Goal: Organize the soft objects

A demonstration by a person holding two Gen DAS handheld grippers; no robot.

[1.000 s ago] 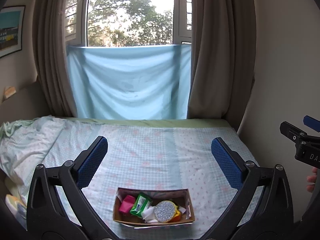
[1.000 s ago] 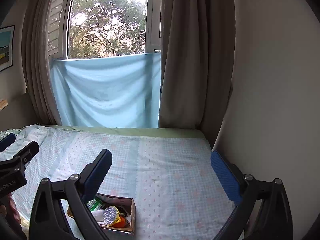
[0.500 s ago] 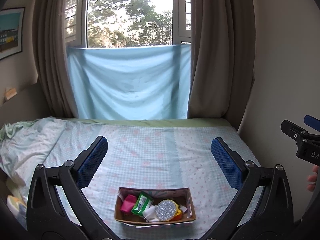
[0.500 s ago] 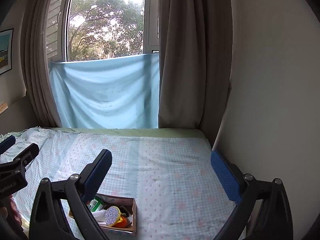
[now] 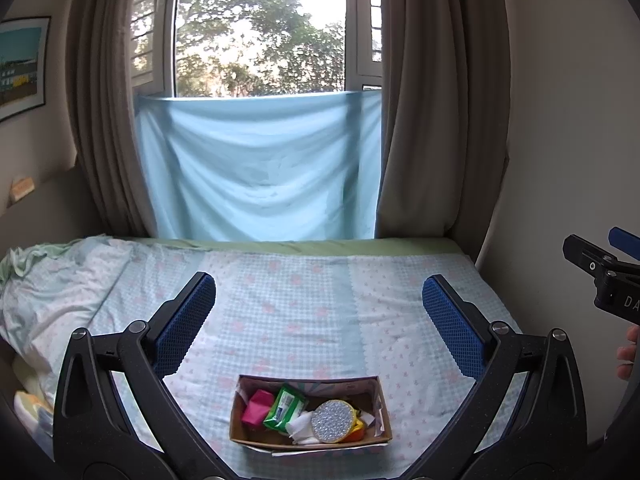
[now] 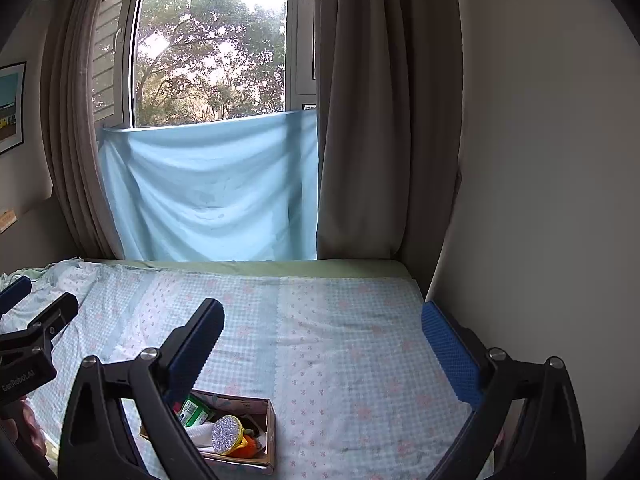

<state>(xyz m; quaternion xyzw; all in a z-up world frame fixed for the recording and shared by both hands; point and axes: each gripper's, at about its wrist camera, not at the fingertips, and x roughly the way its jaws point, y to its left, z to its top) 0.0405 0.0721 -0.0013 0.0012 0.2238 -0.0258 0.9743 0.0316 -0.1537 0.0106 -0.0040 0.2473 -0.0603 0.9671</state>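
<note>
A cardboard box point(image 5: 310, 438) of soft items sits on a bed point(image 5: 304, 304) covered in a pale blue checked sheet, below a window hung with a light blue cloth point(image 5: 256, 168). Inside lie a pink block point(image 5: 256, 407), a green packet point(image 5: 285, 407) and a glittery round pad point(image 5: 333, 424). The left hand-held gripper point(image 5: 320, 320) hangs above the box, jaws spread wide and empty. The right hand-held gripper point(image 6: 320, 356), equally wide and empty, hovers over the bed with the box near its left finger.
</note>
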